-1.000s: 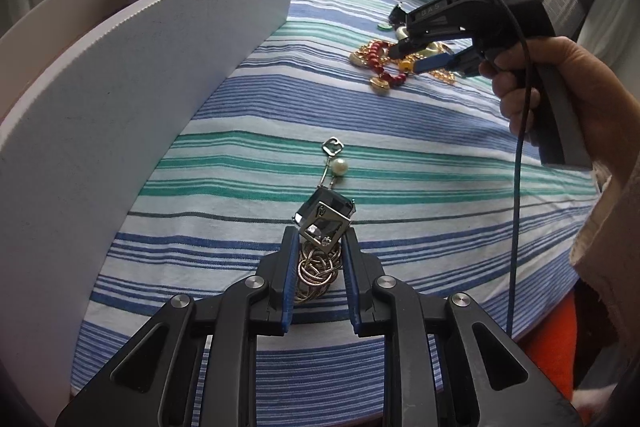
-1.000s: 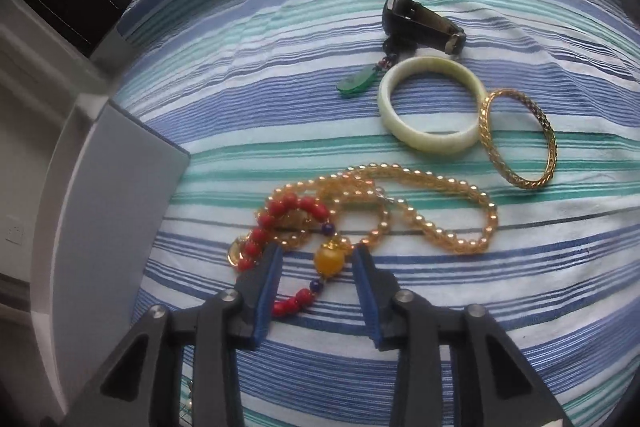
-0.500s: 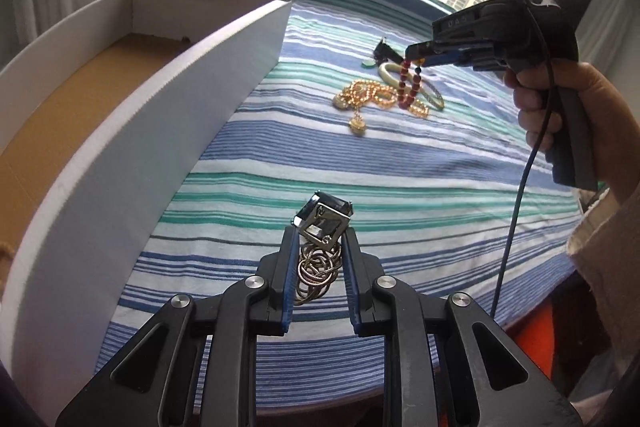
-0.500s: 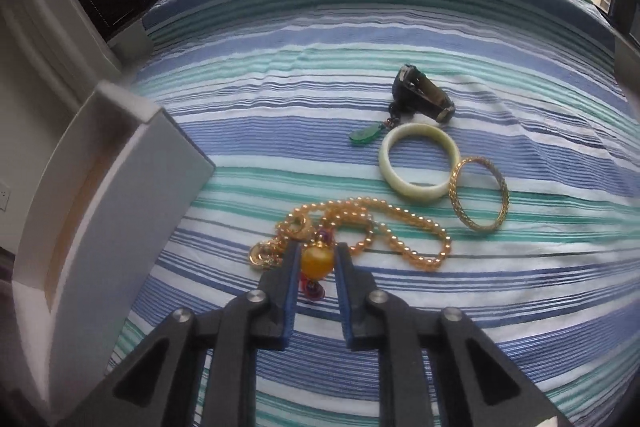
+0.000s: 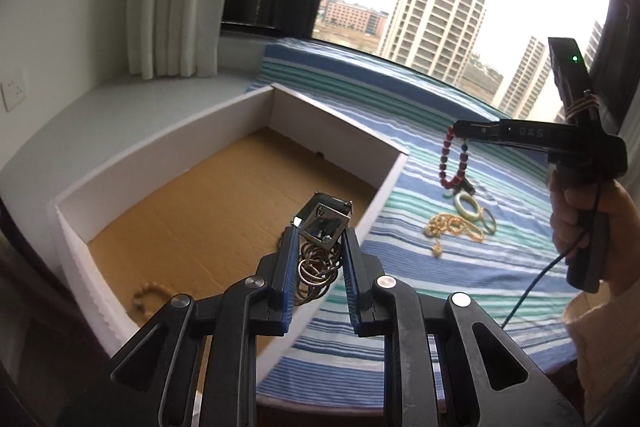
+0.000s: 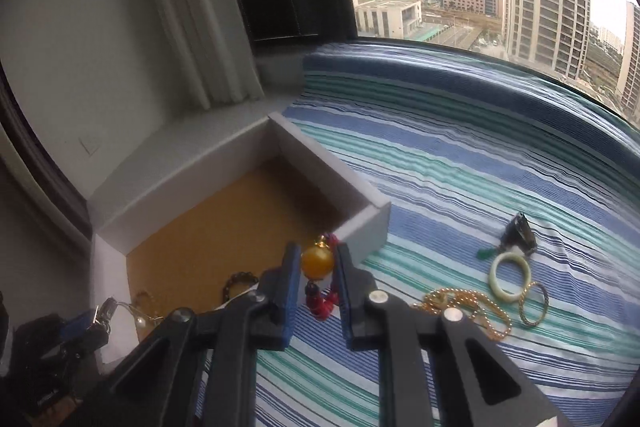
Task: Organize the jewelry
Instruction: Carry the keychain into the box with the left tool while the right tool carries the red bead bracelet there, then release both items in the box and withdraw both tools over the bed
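My left gripper (image 5: 319,239) is shut on a silver chain necklace with a square pendant (image 5: 323,223) and holds it over the near edge of the white box (image 5: 340,125) with a brown floor. My right gripper (image 6: 316,259) is shut on a red bead bracelet with an amber bead (image 6: 317,261); it hangs in the air near the box's corner (image 6: 376,215). The bracelet also shows hanging in the left wrist view (image 5: 454,163). On the striped cloth lie a gold bead necklace (image 6: 468,303), a pale jade bangle (image 6: 510,277) and a gold bangle (image 6: 534,305).
A beige bead bracelet (image 5: 148,297) lies inside the box near its front wall. A dark clip with a green pendant (image 6: 518,231) lies on the cloth beyond the bangles. The window sill and curtain stand behind the box.
Both grippers have risen from the cloth and moved left toward the box. The right one lifted the red bracelet off the gold necklace; the left one carries the silver chain over the box.
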Available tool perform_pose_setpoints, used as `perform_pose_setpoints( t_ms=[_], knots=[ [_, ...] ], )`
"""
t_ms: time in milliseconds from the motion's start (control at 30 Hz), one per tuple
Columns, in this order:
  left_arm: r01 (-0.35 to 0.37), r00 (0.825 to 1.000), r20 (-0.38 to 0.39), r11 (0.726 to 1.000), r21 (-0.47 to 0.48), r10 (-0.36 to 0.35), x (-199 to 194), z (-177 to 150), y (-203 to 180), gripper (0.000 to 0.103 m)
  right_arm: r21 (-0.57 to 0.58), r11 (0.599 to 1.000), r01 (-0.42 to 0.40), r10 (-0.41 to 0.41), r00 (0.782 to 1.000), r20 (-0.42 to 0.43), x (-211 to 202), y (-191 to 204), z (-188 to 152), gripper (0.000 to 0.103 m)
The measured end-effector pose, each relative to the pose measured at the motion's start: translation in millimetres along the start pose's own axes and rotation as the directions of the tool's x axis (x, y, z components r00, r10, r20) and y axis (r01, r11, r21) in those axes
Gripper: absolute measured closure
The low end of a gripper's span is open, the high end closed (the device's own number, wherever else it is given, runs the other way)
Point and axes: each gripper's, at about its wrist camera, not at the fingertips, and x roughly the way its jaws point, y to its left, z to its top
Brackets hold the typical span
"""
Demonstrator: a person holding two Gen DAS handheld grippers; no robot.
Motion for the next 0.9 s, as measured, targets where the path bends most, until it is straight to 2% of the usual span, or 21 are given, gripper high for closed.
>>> perform_pose_setpoints(
  t_ms=[167, 400, 533, 667, 700, 733, 767, 800, 833, 900],
  knots=[
    [-0.077, 0.996, -0.057, 0.996, -0.050, 0.074, 30.9, -3.8, 39.8, 0.083, -0.047, 0.997, -0.060, 0.059, 0.998, -0.026, 50.2, 47.7, 14.5, 0.086],
    [-0.125, 0.977, -0.185, 0.989, -0.083, 0.108, 88.4, -11.2, 66.2, 0.083, -0.117, 0.991, -0.067, 0.056, 0.994, -0.099, 135.6, 84.6, 16.9, 0.085],
    [-0.151, 0.965, -0.228, 0.986, -0.070, 0.132, 104.0, -19.9, 66.1, 0.083, -0.175, 0.984, -0.039, 0.021, 0.994, -0.104, 157.6, 93.2, 10.0, 0.085],
    [-0.165, 0.957, -0.252, 0.984, -0.067, 0.144, 113.4, -22.1, 63.8, 0.080, -0.169, 0.985, -0.045, 0.030, 0.995, -0.093, 159.7, 92.0, 5.9, 0.084],
    [-0.182, 0.955, -0.249, 0.981, -0.063, 0.161, 113.4, -21.8, 61.9, 0.074, -0.167, 0.985, -0.043, 0.029, 0.996, -0.088, 156.4, 91.8, 5.5, 0.080],
    [-0.199, 0.953, -0.244, 0.978, -0.055, 0.180, 112.4, -20.8, 59.4, 0.058, -0.164, 0.986, -0.042, 0.030, 0.996, -0.080, 152.9, 89.8, 4.9, 0.067],
    [-0.213, 0.953, -0.233, 0.976, -0.050, 0.196, 109.0, -19.1, 57.8, 0.047, -0.159, 0.986, -0.042, 0.032, 0.997, -0.067, 147.0, 87.6, 4.3, 0.060],
    [-0.226, 0.954, -0.214, 0.973, -0.049, 0.211, 104.4, -18.0, 54.6, 0.025, -0.156, 0.987, -0.038, 0.031, 0.998, -0.049, 140.0, 85.3, 3.6, 0.053],
    [-0.240, 0.956, -0.186, 0.970, -0.051, 0.227, 97.3, -17.0, 52.4, 0.014, -0.156, 0.987, -0.031, 0.027, 0.999, -0.032, 132.2, 82.3, 1.9, 0.053],
    [-0.249, 0.961, -0.136, 0.967, -0.051, 0.241, 85.3, -14.6, 43.8, 0.010, -0.153, 0.988, -0.013, 0.013, 1.000, 0.002, 116.4, 75.8, -2.7, 0.052]
  ],
)
